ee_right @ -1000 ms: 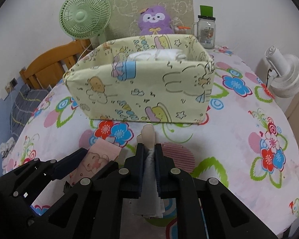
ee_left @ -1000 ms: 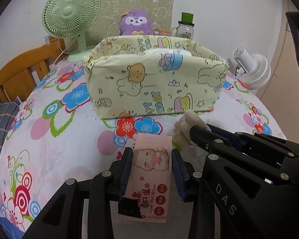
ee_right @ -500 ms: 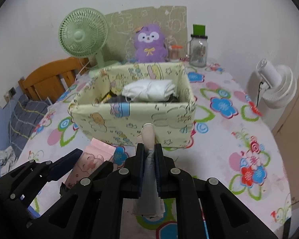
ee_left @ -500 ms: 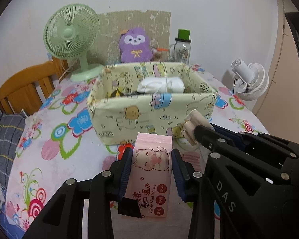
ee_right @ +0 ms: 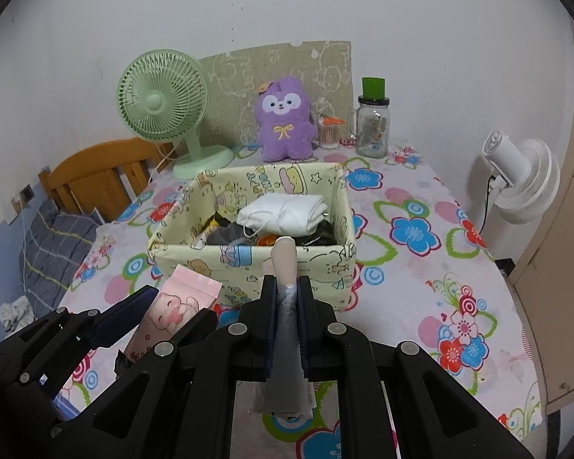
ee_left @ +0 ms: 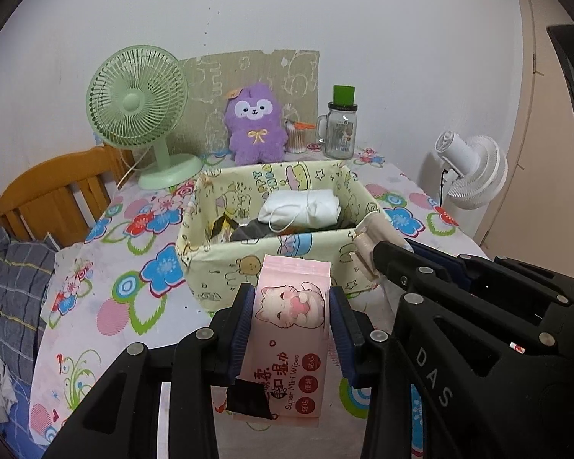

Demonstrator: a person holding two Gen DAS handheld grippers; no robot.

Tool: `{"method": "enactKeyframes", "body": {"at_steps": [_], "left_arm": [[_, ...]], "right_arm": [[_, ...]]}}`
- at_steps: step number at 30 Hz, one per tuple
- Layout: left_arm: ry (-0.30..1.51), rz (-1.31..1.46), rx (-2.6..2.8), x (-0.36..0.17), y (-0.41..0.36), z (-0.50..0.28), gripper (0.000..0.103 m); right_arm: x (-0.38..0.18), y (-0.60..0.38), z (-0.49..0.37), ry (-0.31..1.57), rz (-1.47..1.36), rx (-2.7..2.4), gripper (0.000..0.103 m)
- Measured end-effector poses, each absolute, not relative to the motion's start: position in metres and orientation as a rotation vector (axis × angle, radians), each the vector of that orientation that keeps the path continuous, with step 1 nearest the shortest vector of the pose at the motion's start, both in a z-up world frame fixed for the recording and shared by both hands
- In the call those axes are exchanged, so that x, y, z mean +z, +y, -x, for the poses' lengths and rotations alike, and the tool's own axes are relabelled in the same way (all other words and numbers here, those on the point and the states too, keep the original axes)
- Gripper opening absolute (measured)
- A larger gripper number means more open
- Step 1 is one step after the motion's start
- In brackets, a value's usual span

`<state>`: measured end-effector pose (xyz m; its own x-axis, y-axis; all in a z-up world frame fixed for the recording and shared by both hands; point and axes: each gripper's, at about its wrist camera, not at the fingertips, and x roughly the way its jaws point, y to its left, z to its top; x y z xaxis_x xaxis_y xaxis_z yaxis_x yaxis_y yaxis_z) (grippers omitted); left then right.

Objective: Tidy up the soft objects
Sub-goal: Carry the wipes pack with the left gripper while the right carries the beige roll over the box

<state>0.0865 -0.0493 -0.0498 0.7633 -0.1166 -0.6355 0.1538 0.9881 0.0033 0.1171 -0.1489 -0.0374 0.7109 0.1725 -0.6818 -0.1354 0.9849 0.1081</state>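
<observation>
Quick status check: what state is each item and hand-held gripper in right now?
Left hand-held gripper: shut on pink wipes pack, held off the table.
Right hand-held gripper: shut on a thin grey and beige item.
Fabric box: open-topped, white bundle on the pile inside.
Green fan: upright.
Glass jar: lidded.

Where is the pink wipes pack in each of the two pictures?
Left wrist view: the wipes pack sits bottom centre, clamped between the left gripper's fingers.
Right wrist view: the same pack is at lower left, partly hidden by the left gripper.
Shared landmark: the yellow cartoon box just behind the pack in both views.
</observation>
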Motion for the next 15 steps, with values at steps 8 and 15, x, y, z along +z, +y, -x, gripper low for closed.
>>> {"method": "enactKeyframes", "body": {"at_steps": [8, 15], "left_arm": [[0.666, -0.068, -0.151, -0.036, -0.05, -0.086, 0.04], [0.641, -0.074, -0.149, -0.024, -0.05, -0.086, 0.04]], "right_arm": [[-0.023, -0.151, -0.117, 0.738, -0.061, 0.166, 0.013], [-0.011, -0.151, -0.118, 0.713, -0.064, 0.162, 0.013]]}}
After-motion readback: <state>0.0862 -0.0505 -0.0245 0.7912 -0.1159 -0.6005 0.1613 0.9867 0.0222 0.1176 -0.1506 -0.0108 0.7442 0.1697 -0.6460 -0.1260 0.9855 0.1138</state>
